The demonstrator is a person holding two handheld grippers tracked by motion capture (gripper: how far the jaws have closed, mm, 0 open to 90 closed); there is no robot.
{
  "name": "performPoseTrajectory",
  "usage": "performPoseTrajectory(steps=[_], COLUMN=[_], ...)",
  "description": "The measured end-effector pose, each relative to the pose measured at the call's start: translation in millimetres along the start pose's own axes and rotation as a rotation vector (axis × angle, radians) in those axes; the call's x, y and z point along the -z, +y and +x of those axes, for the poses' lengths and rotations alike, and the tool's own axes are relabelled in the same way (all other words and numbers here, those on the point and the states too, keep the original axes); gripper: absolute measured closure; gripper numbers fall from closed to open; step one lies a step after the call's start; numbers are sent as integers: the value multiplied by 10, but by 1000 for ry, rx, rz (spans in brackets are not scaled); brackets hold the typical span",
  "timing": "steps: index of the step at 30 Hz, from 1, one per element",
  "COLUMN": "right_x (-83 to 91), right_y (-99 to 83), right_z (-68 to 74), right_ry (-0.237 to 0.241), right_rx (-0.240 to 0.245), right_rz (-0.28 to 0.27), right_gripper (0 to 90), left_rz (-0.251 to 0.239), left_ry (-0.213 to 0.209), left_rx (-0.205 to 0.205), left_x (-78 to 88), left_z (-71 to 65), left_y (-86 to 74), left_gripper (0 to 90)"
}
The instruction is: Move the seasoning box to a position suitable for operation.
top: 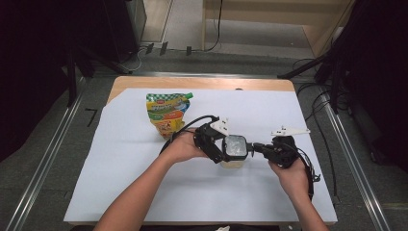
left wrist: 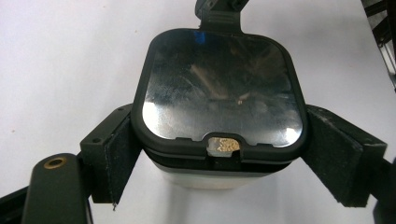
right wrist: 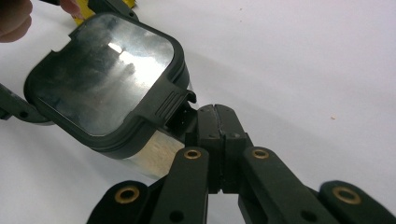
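Left hand-held gripper [left wrist: 219, 158] clamps container [left wrist: 219, 93]; right hand-held gripper [right wrist: 216, 112] closed at its lid tab [right wrist: 170, 105].

Container [left wrist: 219, 179]: pale, translucent-looking plastic body; lid [left wrist: 219, 93] has a matt black plastic rim around a glossy, scuffed, mirror-like panel. Left gripper [left wrist: 219, 154]: matt black plastic, rough dark pads. Pouch [top: 167, 113]: glossy printed film. Counter [top: 202, 83]: wood, under smooth white matt paper sheet [top: 125, 144].

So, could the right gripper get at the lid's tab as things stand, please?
Probably yes: the right gripper, shut, sits right beside the lid's tab, with nothing between, while the left gripper clamps the container.
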State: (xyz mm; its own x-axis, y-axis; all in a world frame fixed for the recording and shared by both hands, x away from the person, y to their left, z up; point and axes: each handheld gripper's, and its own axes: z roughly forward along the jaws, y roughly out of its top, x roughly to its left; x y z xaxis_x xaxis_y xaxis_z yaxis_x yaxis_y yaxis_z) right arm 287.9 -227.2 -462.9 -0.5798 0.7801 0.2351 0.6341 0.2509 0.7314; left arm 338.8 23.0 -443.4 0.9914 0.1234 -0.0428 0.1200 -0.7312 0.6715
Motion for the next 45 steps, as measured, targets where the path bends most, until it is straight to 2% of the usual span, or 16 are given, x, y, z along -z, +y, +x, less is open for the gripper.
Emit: performPoseTrajectory(steps=[11, 14, 15, 16, 17, 19, 21, 25, 31, 38, 45], right_x=[0, 1, 1, 1, 0, -2, -6, -11, 0, 5, 14], right_y=[-1, -1, -1, -1, 0, 2, 4, 0, -3, -18, -31], right_z=[-5, -4, -3, -1, -3, 6, 26, 21, 26, 47, 66], right_ry=[3, 4, 5, 7, 19, 20, 12, 18, 23, 17, 13], right_rx=[0, 0, 0, -2, -6, -3, 9, 8, 6, 9, 7], right_rz=[-3, -5, -4, -3, -4, -5, -1, 5, 5, -3, -10], right_gripper=[900, 900, 900, 900, 900, 900, 900, 900, 900, 900, 900], left_rz=[6, -18, -61, -79, -83, -82, -69, -54, -41, -27, -24], left_ry=[13, 5, -67, -49, -33, -39, -39, -49, -65, -112, -137], left_rx=[-12, -5, 24, 25, 20, 17, -4, -22, -26, -30, -22], left_x=[45, 75, 128, 150, 167, 179, 185, 168, 157, 102, 15], left_z=[-15, -19, 4, -6, -16, -18, -49, -138, -172, -209, -205], left_y=[73, 101, 117, 136, 155, 172, 200, 270, 365, 443, 524], left_gripper=[181, 188, 349, 425, 414, 421, 438, 528, 638, 778, 799])
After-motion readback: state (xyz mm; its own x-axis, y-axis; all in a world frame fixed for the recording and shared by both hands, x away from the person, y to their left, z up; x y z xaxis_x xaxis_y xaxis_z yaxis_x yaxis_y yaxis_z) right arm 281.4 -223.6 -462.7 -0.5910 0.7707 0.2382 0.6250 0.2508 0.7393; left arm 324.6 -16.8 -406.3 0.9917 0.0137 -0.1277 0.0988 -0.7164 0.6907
